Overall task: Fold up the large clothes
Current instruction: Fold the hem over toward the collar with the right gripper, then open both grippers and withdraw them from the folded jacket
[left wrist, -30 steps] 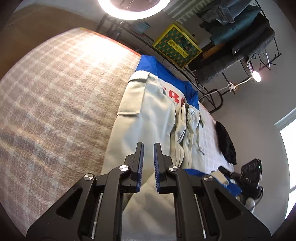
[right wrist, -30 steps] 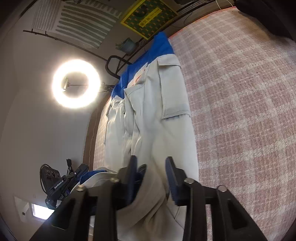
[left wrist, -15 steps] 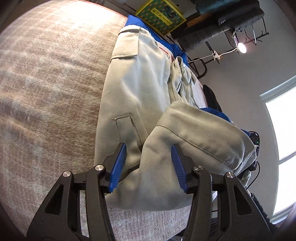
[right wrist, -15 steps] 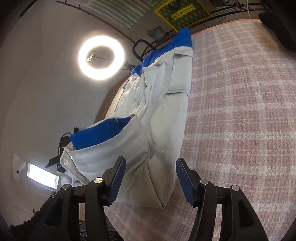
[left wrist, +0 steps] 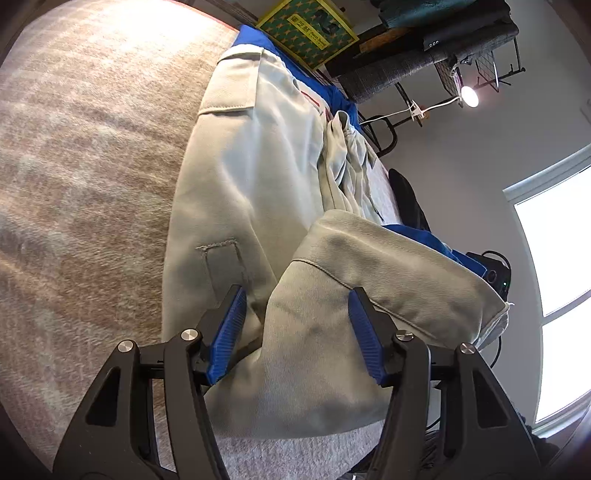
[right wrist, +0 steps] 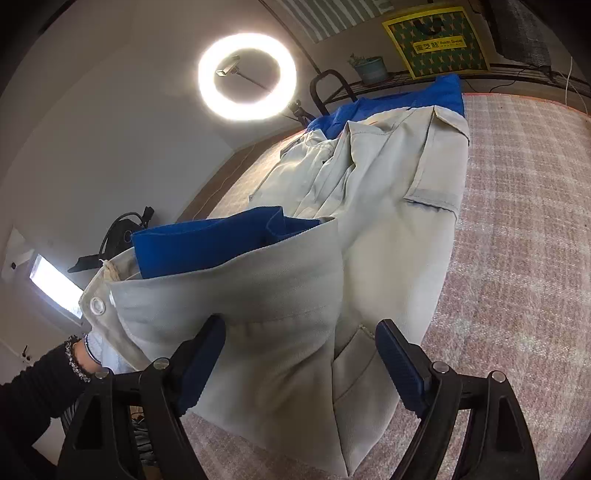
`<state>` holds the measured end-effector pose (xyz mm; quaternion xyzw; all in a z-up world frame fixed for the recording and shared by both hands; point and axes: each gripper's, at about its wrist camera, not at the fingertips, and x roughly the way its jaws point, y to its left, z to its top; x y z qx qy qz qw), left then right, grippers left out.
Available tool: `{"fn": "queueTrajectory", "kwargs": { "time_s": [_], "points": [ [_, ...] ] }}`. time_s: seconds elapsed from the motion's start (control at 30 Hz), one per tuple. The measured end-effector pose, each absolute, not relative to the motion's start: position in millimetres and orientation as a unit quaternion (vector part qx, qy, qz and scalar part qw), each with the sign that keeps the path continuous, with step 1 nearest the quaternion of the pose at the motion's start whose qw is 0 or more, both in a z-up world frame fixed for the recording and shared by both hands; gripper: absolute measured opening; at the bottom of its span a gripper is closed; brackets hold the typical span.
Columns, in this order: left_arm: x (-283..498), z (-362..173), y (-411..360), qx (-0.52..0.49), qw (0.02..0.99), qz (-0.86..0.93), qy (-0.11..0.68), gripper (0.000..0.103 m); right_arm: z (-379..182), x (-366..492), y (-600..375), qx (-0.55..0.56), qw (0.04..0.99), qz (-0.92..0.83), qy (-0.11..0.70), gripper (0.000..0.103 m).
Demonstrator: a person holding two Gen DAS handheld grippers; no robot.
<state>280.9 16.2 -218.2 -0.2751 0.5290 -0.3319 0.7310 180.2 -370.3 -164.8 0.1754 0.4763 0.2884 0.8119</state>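
A beige and blue work jacket (left wrist: 255,192) lies along the plaid blanket (left wrist: 85,155). Its near end is folded back on itself in a loose roll (left wrist: 384,273), with blue lining showing. My left gripper (left wrist: 295,328) is open, its blue pads either side of the folded fabric without pinching it. In the right wrist view the same jacket (right wrist: 391,229) and its folded end (right wrist: 236,288) lie ahead. My right gripper (right wrist: 299,362) is open wide over the near hem, holding nothing.
A ring light (right wrist: 246,76) stands beyond the far edge. A green and yellow box (left wrist: 308,31) and a clothes rack (left wrist: 436,48) stand at the back. A dark cloth (left wrist: 408,199) lies beside the jacket. A window (left wrist: 554,236) is at the right.
Both grippers opened and let go of the jacket's near end, which now lies folded back over the body. Both grippers have drawn back toward the near edge.
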Motion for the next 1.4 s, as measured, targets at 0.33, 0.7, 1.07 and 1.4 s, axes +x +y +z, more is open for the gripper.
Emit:
{"fn": "queueTrajectory", "kwargs": {
  "time_s": [0.33,0.7,1.07,1.4],
  "points": [
    [266,-199,-9,-0.204,0.769,-0.329,0.509,0.01,-168,183,-344,0.156,0.804,0.312,0.482,0.023],
    [255,-189,5,-0.14,0.853,-0.174,0.472,0.008,-173,181,-388,0.231,0.819,0.191,0.49,0.009],
    [255,-175,6,-0.117,0.865,-0.162,0.46,0.011,-142,169,-405,0.257,0.823,0.207,0.462,0.032],
    [241,-140,11,-0.106,0.883,-0.175,0.422,0.013,-157,153,-393,0.184,0.806,0.267,0.496,0.061]
  ]
}}
